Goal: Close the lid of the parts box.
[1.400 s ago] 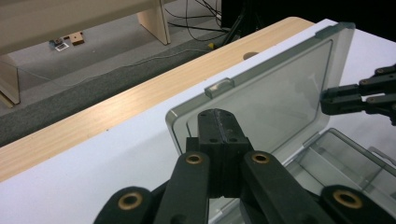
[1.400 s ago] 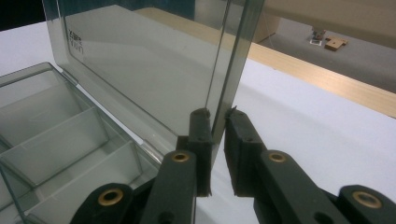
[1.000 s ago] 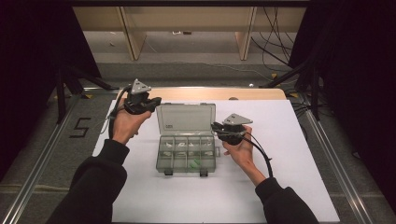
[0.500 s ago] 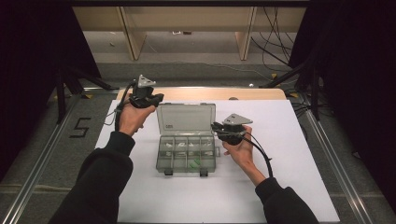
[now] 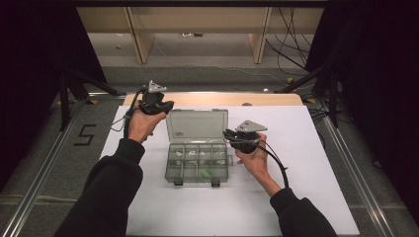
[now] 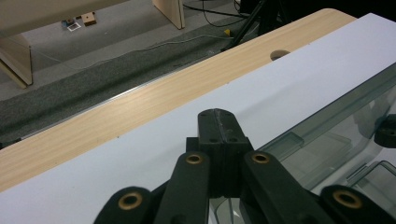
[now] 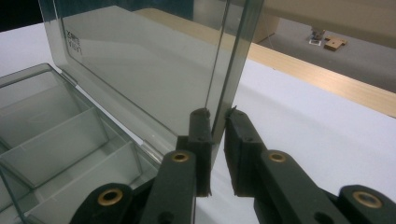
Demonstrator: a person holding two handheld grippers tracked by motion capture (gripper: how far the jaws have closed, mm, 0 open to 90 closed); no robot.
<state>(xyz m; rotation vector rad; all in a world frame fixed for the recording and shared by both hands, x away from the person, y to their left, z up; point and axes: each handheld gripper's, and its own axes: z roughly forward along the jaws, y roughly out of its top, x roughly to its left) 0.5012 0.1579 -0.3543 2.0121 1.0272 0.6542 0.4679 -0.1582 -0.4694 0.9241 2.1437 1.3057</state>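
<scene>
We find a clear plastic organizer box lying open on the white table sheet, its lid standing upright at the far edge of the box. The right gripper sits at the right edge of that lid; in the right gripper view its jaws pinch the lid's edge between them, one jaw on each face of the panel. The left gripper hangs just beyond the lid's far left corner, apart from it, and we note its jaws pressed together with nothing between them. Small white and green parts lie in the box's compartments.
</scene>
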